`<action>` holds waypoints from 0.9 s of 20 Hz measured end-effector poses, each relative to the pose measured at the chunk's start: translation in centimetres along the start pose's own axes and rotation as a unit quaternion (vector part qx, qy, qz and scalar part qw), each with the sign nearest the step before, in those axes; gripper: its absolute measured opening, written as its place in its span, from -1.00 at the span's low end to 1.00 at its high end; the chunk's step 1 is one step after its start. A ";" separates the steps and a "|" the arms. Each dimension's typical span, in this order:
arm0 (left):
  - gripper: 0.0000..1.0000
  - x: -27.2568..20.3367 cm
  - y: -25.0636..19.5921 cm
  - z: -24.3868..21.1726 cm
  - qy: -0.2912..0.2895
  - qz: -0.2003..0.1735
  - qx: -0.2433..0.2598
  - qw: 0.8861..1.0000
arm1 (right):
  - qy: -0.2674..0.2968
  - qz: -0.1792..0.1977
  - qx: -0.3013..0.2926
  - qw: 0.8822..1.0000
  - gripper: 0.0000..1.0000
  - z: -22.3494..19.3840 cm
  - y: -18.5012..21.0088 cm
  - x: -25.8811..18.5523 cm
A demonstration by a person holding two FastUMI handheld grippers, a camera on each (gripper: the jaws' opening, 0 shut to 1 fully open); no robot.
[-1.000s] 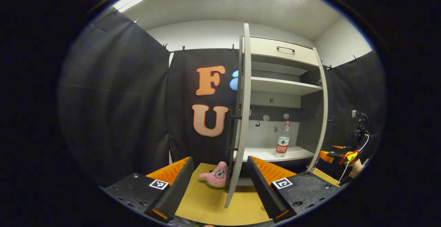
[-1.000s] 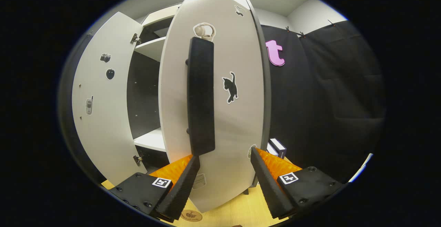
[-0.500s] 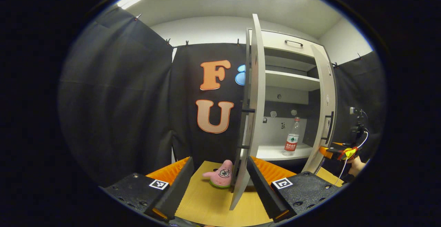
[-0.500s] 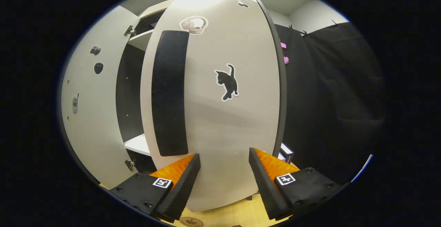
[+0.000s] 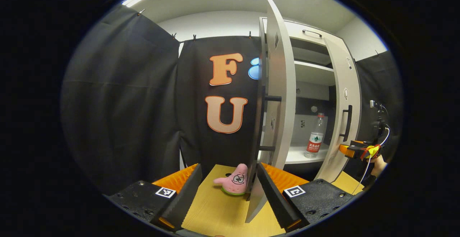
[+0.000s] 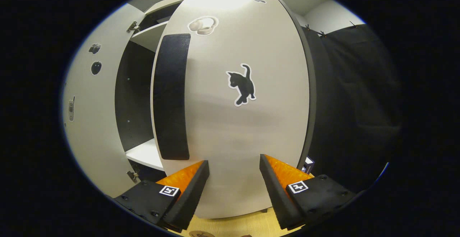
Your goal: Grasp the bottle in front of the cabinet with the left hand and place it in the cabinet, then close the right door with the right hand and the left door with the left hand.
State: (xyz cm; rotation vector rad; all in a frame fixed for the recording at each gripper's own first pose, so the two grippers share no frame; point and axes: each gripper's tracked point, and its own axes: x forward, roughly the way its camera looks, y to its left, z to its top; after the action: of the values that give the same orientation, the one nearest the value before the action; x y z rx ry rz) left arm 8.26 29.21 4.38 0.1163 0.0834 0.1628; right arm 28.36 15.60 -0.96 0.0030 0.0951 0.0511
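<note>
Both grippers gape empty; right gripper (image 6: 231, 190) faces the right door (image 6: 233, 122), best pushed flat and steadily shut below the handle (image 6: 172, 96) at ten o'clock.

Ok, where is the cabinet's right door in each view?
Left gripper view: the right door stands far right, partly open and seen at an angle, just right of the bottle.
Right gripper view: the right door is in the centre, face-on, bearing a cat sticker.
Shared landmark: the door's black handle, left of the cat sticker in the right gripper view.
</note>
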 end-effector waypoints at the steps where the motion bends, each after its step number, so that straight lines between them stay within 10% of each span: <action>1: 0.89 0.3 -0.3 -0.3 0.003 -0.002 -0.001 1.000 | 0.001 -0.001 0.001 1.000 0.89 0.0 0.0 0.0; 18: 0.87 2.4 -2.3 -2.6 0.026 -0.015 -0.006 1.000 | 0.001 -0.001 -0.009 1.000 0.90 1.0 -1.5 -2.7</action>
State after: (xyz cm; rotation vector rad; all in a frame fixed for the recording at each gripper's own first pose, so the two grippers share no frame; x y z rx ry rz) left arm 10.76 27.65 1.36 0.0996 0.1355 0.1373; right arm 25.86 13.96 0.24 -0.0145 0.0958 0.0503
